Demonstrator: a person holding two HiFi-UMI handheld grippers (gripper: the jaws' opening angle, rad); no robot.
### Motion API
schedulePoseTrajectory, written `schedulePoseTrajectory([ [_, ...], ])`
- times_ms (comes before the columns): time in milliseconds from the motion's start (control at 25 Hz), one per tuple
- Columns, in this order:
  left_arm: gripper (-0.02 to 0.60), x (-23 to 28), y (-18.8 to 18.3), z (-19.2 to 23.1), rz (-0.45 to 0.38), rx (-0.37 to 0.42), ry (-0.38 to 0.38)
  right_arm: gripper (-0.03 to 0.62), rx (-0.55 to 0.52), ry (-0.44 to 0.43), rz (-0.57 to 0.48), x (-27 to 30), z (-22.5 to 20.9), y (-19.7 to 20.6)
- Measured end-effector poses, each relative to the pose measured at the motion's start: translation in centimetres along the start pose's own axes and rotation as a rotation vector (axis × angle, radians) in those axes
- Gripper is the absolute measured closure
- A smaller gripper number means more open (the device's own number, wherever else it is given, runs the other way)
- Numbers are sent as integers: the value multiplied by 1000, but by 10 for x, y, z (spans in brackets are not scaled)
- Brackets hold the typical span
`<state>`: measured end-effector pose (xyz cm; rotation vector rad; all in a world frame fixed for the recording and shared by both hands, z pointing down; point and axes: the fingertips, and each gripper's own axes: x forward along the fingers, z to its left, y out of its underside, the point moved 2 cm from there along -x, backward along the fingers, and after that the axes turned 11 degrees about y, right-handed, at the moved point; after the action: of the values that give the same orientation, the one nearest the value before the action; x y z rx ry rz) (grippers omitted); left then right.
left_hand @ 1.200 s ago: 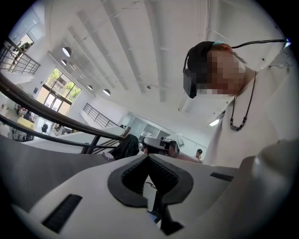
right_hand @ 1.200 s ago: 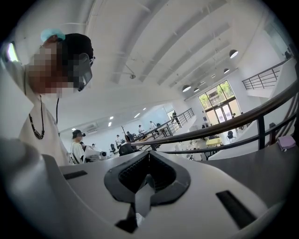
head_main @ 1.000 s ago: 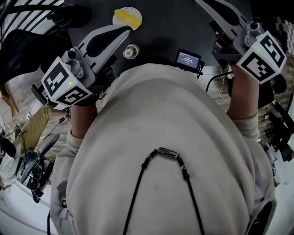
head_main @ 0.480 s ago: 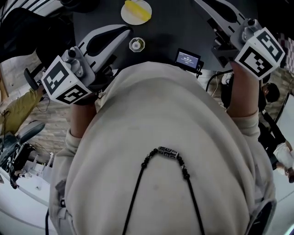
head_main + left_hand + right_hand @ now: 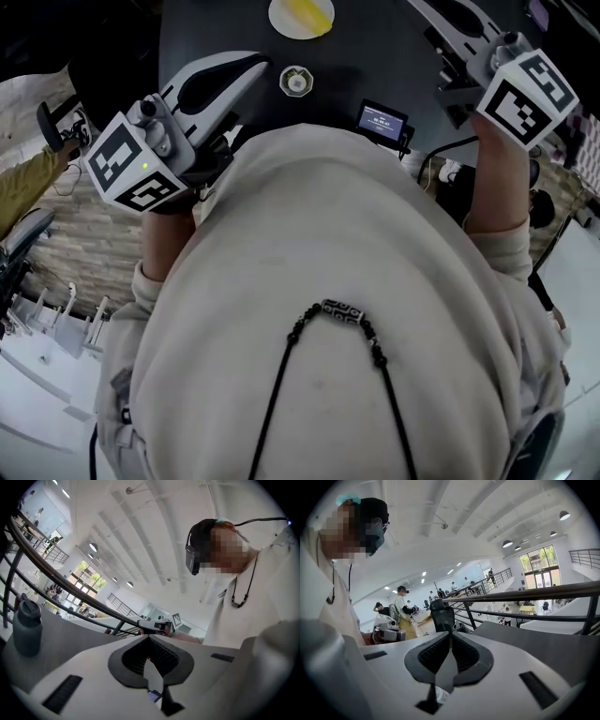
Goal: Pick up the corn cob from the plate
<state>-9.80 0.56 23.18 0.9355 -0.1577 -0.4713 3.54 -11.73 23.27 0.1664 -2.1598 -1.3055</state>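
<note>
Left tongs (image 5: 150, 639) and right tongs (image 5: 450, 637): both pressed together, empty, well short of the round white plate (image 5: 279, 21), where the yellow corn cob (image 5: 309, 11) lies. We should spread one pair before reaching the plate, then pinch the cob mid-length.

The top edge crops the plate (image 5: 281, 21) under the corn cob (image 5: 311, 11).

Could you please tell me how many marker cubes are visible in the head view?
2. One marker cube is at the middle left of the head view; the other is at the upper right. I see no sign of a hidden one.
</note>
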Motion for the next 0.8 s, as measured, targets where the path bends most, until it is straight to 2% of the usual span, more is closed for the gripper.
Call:
schedulePoseTrajectory([
  [240, 581, -14, 9, 14, -23, -25, -50, 576, -3, -20, 46, 34, -12, 10],
  [600, 581, -17, 17, 11, -66, -62, -85, 576, -14, -19, 91, 54, -23, 13],
  [800, 581, -25, 26, 15, -81, -90, -107, 570, 11, -22, 126, 65, -32, 31],
])
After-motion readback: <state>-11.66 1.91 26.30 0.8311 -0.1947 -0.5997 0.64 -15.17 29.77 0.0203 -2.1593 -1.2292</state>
